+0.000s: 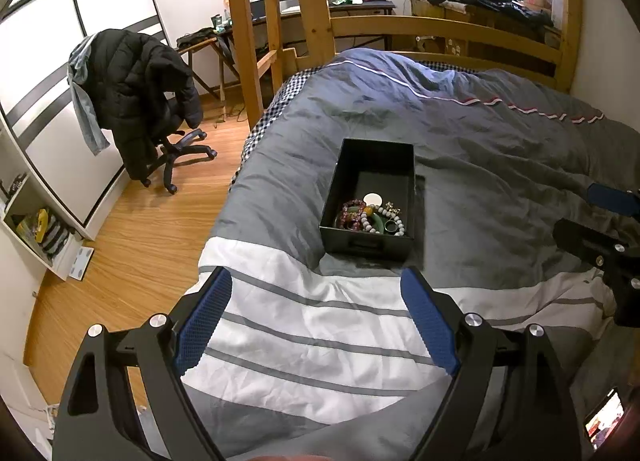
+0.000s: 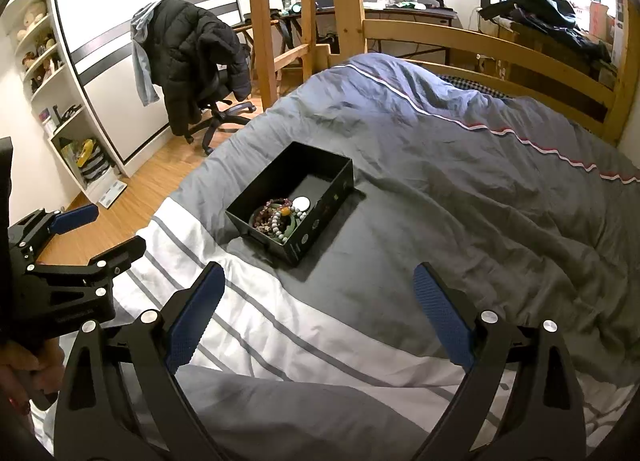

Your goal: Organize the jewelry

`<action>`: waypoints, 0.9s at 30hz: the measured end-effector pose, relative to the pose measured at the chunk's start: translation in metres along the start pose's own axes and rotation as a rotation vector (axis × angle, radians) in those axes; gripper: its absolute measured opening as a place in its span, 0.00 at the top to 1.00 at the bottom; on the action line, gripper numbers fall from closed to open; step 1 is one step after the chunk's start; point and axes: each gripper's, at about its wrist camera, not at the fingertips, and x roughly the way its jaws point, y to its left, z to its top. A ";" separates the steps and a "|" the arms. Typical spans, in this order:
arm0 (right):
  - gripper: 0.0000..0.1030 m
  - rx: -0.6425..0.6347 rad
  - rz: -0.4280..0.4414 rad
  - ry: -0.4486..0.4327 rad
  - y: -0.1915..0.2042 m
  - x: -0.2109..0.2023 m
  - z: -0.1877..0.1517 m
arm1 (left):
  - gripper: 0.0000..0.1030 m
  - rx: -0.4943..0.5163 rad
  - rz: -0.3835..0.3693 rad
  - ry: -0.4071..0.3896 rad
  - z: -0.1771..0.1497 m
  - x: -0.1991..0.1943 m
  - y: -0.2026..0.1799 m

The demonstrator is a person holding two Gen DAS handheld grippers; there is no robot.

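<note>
Black box (image 1: 370, 197) sits on the grey duvet (image 1: 500, 165) approx mid-bed, nearer the bed's left edge, just past the white striped band (image 1: 320, 325). Jewelry (image 1: 372, 217) — bead bracelets, green bangle, white round disc — piled at the box's near end. Left gripper (image 1: 316, 321) wide open, nothing held, above the striped band w/ box just ahead. Right gripper (image 2: 318, 311) also wide open & empty, box ahead-left.

A lived-in bedroom: wooden bunk bed (image 1: 440, 27) (rumpled duvet (image 2: 460, 181)), desk (image 1: 360, 5).
</note>
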 end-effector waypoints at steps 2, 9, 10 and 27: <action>0.09 0.000 0.000 0.002 0.000 0.000 0.000 | 0.17 0.001 -0.001 0.001 0.000 0.000 0.000; 0.09 0.001 0.001 0.013 0.000 0.002 -0.001 | 0.17 0.015 0.001 0.002 0.000 -0.001 -0.004; 0.09 0.000 0.001 0.013 -0.001 0.003 -0.001 | 0.16 0.019 0.003 0.001 0.000 -0.001 -0.004; 0.09 -0.032 -0.009 0.021 0.013 0.007 -0.005 | 0.16 0.033 -0.025 0.019 0.004 0.007 -0.007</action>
